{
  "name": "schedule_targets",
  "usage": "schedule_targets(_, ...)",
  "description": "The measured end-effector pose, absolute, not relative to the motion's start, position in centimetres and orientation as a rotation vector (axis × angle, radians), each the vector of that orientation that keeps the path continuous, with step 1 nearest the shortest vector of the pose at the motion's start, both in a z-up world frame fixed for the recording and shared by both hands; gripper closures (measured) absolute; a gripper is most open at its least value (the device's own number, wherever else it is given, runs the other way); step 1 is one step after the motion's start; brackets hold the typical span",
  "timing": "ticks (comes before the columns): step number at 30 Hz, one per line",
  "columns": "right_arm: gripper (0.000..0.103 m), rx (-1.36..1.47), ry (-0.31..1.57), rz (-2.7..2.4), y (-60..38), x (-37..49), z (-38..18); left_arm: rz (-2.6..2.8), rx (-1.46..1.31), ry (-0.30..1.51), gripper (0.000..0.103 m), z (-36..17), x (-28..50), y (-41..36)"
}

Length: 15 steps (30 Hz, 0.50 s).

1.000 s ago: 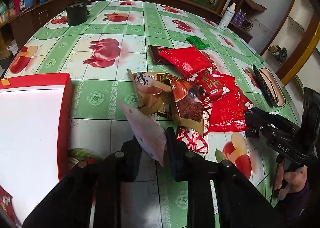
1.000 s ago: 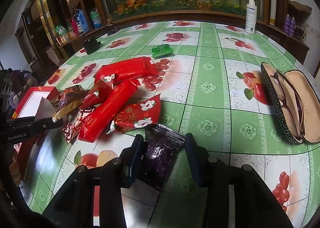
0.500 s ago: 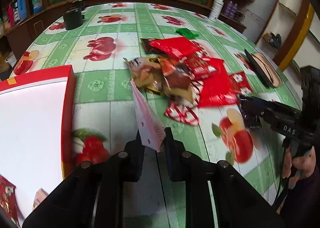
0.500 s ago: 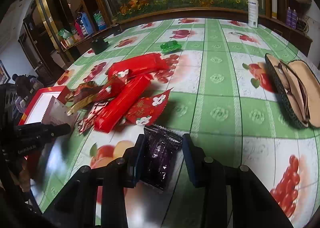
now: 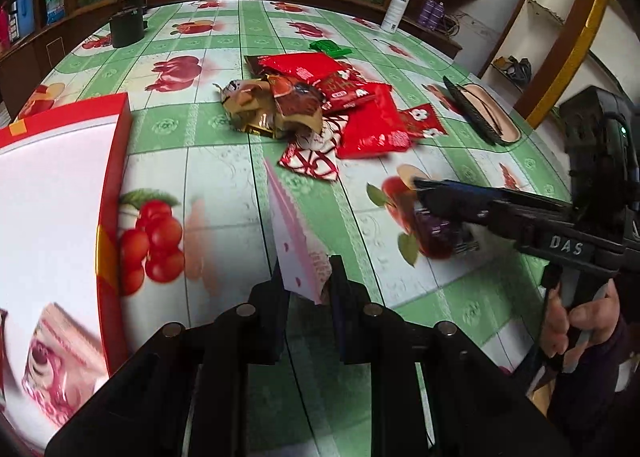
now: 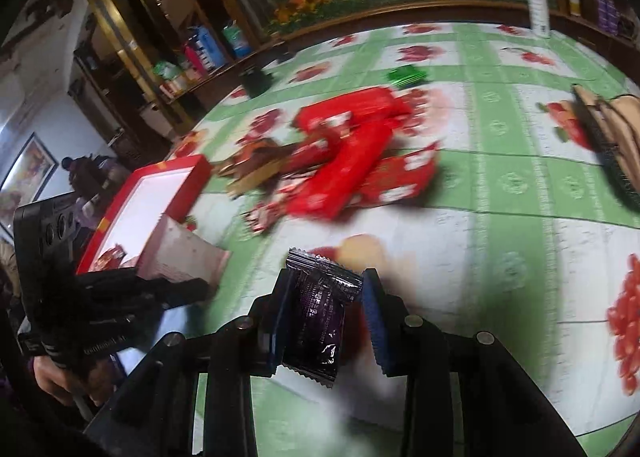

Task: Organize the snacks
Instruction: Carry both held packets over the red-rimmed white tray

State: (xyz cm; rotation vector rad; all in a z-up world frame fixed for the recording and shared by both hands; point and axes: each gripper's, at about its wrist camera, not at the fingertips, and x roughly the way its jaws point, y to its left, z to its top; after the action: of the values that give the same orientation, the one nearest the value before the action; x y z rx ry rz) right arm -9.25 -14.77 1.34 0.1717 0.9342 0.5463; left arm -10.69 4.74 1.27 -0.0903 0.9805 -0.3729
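Observation:
My left gripper (image 5: 306, 285) is shut on a pale pink snack packet (image 5: 294, 241), held above the table right of the red box (image 5: 116, 161). The box has a white inside and a pink packet (image 5: 60, 353) lies in it. My right gripper (image 6: 324, 297) is shut on a dark purple snack packet (image 6: 318, 317), lifted off the table. It shows in the left wrist view (image 5: 444, 229) too. A pile of red and brown snack packets (image 5: 320, 109) lies mid-table, also in the right wrist view (image 6: 340, 169).
An open glasses case (image 5: 480, 109) lies at the right. A green packet (image 5: 330, 47), a dark round container (image 5: 126, 27) and a white spray bottle (image 5: 394, 9) stand farther back. A wooden ledge rims the table.
Both grippers have pulled back from the pile and lifted. The left one carries the pink packet toward the red box. The right one has closed on the purple packet and raised it.

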Motion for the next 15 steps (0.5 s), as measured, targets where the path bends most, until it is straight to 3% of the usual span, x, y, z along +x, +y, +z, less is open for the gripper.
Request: schedule_targets(15, 0.068, 0.124, 0.931, 0.731, -3.6, -9.2, 3.7, -0.255, -0.175, 0.831, 0.087, 5.3, -14.4, 12.4)
